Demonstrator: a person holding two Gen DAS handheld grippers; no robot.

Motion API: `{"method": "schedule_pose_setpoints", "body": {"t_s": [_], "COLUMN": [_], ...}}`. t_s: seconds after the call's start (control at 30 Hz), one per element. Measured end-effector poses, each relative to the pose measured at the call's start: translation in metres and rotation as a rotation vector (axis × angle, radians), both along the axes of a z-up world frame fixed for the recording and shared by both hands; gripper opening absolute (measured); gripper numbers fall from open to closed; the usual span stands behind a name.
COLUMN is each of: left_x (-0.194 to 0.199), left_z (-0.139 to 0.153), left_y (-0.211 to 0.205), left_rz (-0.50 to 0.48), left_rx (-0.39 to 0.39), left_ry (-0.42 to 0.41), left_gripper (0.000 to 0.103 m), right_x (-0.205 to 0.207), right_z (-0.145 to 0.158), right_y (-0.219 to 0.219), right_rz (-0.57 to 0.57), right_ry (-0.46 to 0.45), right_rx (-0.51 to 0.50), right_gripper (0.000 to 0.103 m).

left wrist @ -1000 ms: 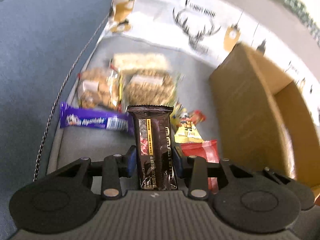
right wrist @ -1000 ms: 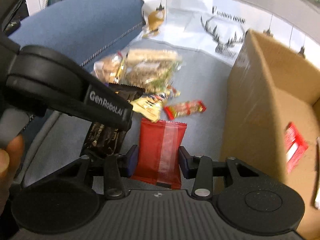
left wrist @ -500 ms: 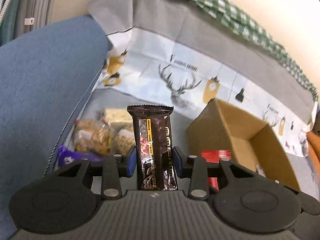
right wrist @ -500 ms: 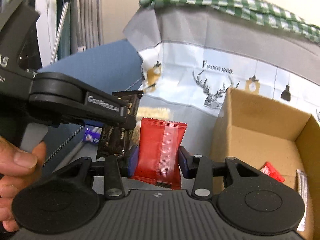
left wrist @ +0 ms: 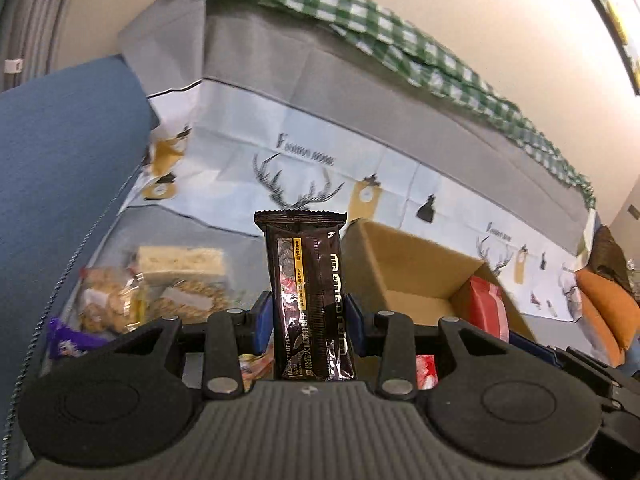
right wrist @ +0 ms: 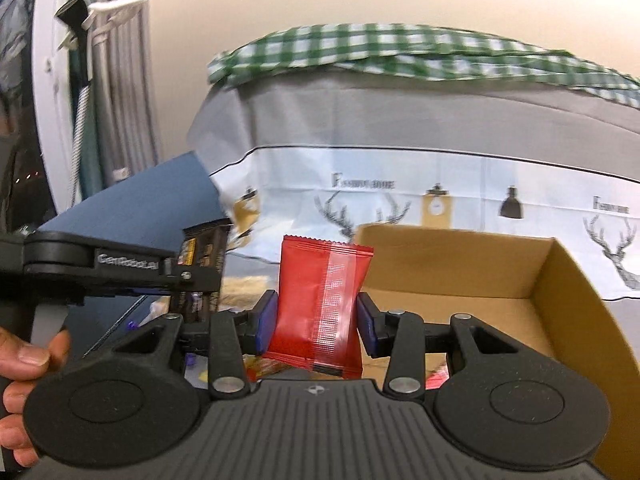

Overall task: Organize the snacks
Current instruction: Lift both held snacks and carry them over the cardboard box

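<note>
My left gripper (left wrist: pixel 307 322) is shut on a dark brown snack bar (left wrist: pixel 308 280) that stands upright between its jaws, lifted above the sofa seat. My right gripper (right wrist: pixel 316 322) is shut on a red snack packet (right wrist: pixel 320 300), held upright near the left rim of the open cardboard box (right wrist: pixel 460 264). The box also shows in the left wrist view (left wrist: pixel 412 268), to the right of the bar. The left gripper and its bar appear in the right wrist view (right wrist: pixel 200 264), to the left of the red packet. The red packet shows in the left wrist view (left wrist: pixel 486 308).
Several loose snacks lie on the grey seat at the left: clear cookie bags (left wrist: pixel 116 296), a pale bar (left wrist: pixel 180 260), a purple wrapper (left wrist: pixel 68 344). A blue cushion (left wrist: pixel 52 160) rises at the left. A deer-print cover (left wrist: pixel 320 176) drapes the sofa back. Orange cushions (left wrist: pixel 600 308) sit far right.
Both grippers have lifted from the seat with their snacks and tilted up. The snack pile has dropped low in view. The right gripper now sits closer to the box opening.
</note>
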State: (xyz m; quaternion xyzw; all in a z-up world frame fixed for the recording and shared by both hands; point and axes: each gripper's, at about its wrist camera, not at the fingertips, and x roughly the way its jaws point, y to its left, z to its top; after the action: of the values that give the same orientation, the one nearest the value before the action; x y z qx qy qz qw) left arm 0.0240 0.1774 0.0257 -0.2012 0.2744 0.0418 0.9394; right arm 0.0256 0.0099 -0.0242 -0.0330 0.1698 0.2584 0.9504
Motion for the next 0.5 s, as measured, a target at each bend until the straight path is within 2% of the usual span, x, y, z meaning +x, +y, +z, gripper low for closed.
{"method": "schedule_pose_setpoints", "body": {"t_s": [0.5], "left_x": [0.024], "left_z": [0.003], "left_y": [-0.058], "left_rz": [-0.128], "left_rx": [0.013], "left_ry": [-0.071], "left_gripper": [0.042], "right_x": [0.025], "right_z": [-0.009], "right_y": [-0.078], "right_rz": [-0.161], "right_ry": [-0.012], "right_rx": [0.032], "right_gripper": [0.043]}}
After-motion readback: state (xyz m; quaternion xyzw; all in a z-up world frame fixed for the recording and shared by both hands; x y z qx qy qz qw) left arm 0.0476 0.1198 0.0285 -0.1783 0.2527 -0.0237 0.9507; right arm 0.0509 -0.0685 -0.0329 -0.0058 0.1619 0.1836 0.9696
